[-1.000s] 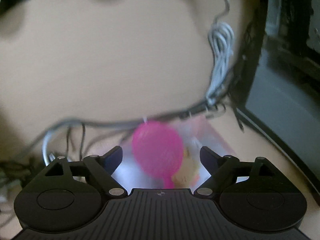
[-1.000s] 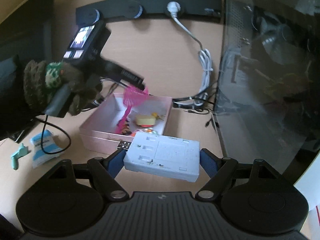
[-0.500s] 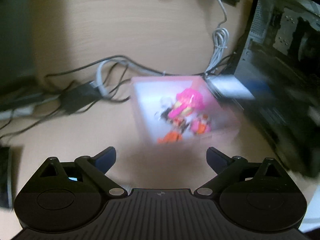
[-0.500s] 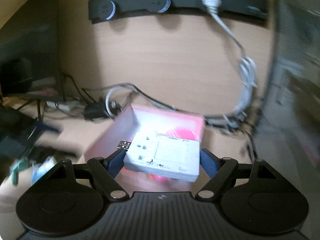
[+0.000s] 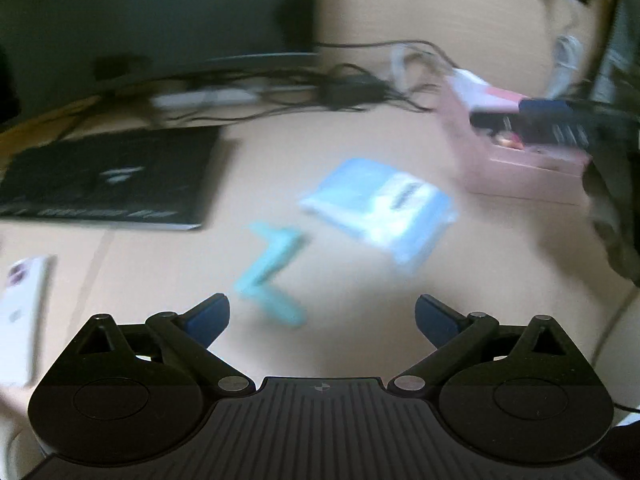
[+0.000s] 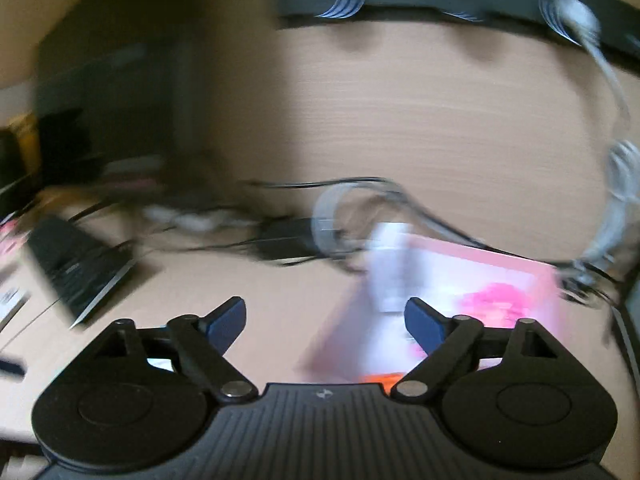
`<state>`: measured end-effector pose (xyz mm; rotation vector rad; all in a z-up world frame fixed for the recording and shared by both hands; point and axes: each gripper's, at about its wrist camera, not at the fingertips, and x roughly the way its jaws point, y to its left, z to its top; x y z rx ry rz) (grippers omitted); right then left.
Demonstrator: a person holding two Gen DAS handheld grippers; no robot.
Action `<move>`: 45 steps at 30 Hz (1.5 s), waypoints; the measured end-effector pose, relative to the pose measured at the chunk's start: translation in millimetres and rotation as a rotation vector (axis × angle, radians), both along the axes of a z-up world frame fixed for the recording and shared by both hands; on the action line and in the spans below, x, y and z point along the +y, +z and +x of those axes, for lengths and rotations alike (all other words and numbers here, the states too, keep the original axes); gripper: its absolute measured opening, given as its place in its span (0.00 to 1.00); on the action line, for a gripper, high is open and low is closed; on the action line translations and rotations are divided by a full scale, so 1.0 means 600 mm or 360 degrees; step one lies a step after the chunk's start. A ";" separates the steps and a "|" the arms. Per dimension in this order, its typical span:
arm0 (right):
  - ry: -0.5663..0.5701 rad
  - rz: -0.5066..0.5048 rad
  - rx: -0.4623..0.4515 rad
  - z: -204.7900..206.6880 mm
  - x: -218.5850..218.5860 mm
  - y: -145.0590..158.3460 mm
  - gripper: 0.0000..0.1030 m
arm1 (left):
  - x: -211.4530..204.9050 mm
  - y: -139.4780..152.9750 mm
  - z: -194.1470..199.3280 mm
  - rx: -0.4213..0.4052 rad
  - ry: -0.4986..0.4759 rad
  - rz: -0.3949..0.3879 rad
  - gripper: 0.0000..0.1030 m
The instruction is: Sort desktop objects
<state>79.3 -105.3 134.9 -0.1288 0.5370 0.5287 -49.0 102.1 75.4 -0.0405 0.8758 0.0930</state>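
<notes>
left claw (image 5: 322, 312) above blurred, seemingly angular clip (image 5: 272, 276)

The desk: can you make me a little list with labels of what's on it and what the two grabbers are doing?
left gripper: open, empty, above the desk
right gripper: open, jaws just opened wider, nothing between them
pink box: on the desk, pink and orange things inside, blurred
blue packet: lying on the desk
teal clip: beside the blue packet, nearer the left gripper
black book: flat on the desk
white phone: at the left edge
</notes>
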 end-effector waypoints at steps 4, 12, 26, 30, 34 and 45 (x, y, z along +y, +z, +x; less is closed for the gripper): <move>0.0359 -0.0146 0.0079 -0.022 0.101 -0.025 0.92 | 0.053 0.017 -0.051 -0.0057 0.0232 -0.0024 0.99; 0.0329 -0.0176 0.0045 -0.019 0.158 -0.043 0.92 | 0.099 0.006 -0.091 -0.0086 0.0434 -0.0110 0.99; 0.0449 -0.0263 0.0172 -0.017 0.161 -0.045 0.92 | 0.036 -0.014 -0.050 -0.0069 0.0316 -0.0187 1.00; 0.0483 -0.0345 0.0199 -0.025 0.196 -0.081 0.90 | 0.032 -0.011 -0.049 -0.0056 0.0305 -0.0166 1.00; 0.0379 -0.0347 0.0130 -0.039 0.198 -0.088 0.58 | 0.036 -0.015 -0.039 -0.0028 0.0247 -0.0105 1.00; -0.0014 -0.0214 0.0255 -0.115 0.028 -0.076 0.47 | 0.040 -0.065 0.094 -0.0023 0.0124 -0.0032 0.99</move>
